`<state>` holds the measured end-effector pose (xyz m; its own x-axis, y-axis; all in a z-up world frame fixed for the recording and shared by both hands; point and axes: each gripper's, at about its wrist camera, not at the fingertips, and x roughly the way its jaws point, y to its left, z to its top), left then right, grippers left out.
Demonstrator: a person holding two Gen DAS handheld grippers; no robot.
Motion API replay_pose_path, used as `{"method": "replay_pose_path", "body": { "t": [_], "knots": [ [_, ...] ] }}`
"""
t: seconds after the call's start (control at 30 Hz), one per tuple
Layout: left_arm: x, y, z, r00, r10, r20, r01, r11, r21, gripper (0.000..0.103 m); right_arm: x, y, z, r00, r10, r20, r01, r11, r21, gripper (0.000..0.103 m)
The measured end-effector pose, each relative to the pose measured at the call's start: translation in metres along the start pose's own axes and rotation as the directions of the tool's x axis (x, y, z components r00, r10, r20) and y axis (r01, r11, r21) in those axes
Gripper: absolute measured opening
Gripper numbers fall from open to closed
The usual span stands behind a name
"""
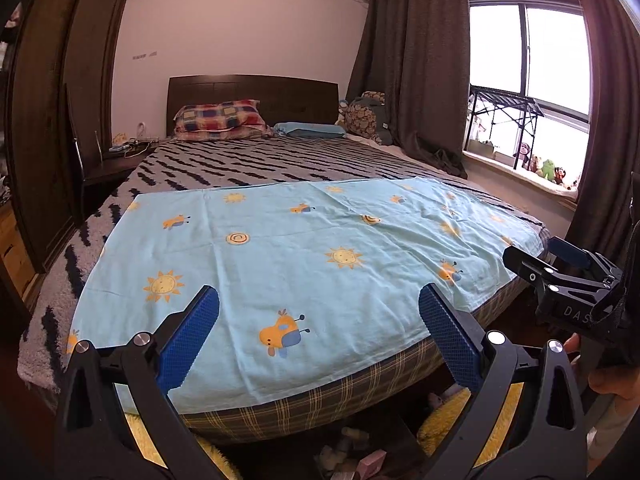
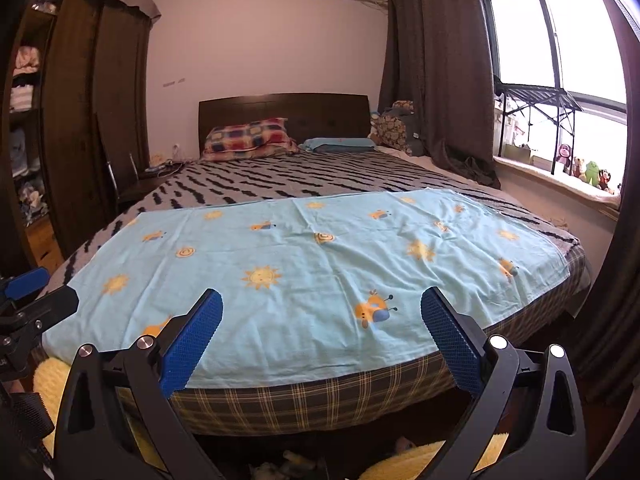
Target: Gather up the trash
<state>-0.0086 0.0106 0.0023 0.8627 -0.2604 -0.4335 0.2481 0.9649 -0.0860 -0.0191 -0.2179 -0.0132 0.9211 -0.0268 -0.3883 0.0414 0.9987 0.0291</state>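
My left gripper (image 1: 319, 300) is open and empty, held above the foot of the bed. My right gripper (image 2: 322, 303) is open and empty beside it; its black body also shows at the right of the left wrist view (image 1: 568, 280). A light blue cloth with suns and cartoon bugs (image 1: 288, 264) lies spread flat over the foot of the bed, also in the right wrist view (image 2: 304, 276). Small crumpled pieces and a pink box (image 1: 370, 462) lie on the dark floor below the bed's foot, dim and partly hidden. Similar pale scraps (image 2: 288, 462) show low in the right wrist view.
The bed (image 1: 256, 160) has a black-and-white zigzag blanket, a plaid pillow (image 1: 220, 118) and a dark headboard. A dark wardrobe (image 2: 92, 120) stands left, a nightstand (image 1: 120, 160) by it. A window sill with plush toys (image 2: 588, 172) and curtains are right. A yellow fluffy rug (image 2: 52, 380) lies on the floor.
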Motion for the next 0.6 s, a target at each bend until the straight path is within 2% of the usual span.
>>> {"method": "replay_pose_path", "body": {
  "t": [0.6],
  "knots": [
    [-0.0016, -0.0018, 0.0002, 1.000, -0.003, 0.011, 0.003, 1.000, 0.003, 0.095, -0.0005, -0.0028, 0.0011, 1.000, 0.013, 0.007, -0.013, 1.000, 0.025, 0.100]
  ]
}}
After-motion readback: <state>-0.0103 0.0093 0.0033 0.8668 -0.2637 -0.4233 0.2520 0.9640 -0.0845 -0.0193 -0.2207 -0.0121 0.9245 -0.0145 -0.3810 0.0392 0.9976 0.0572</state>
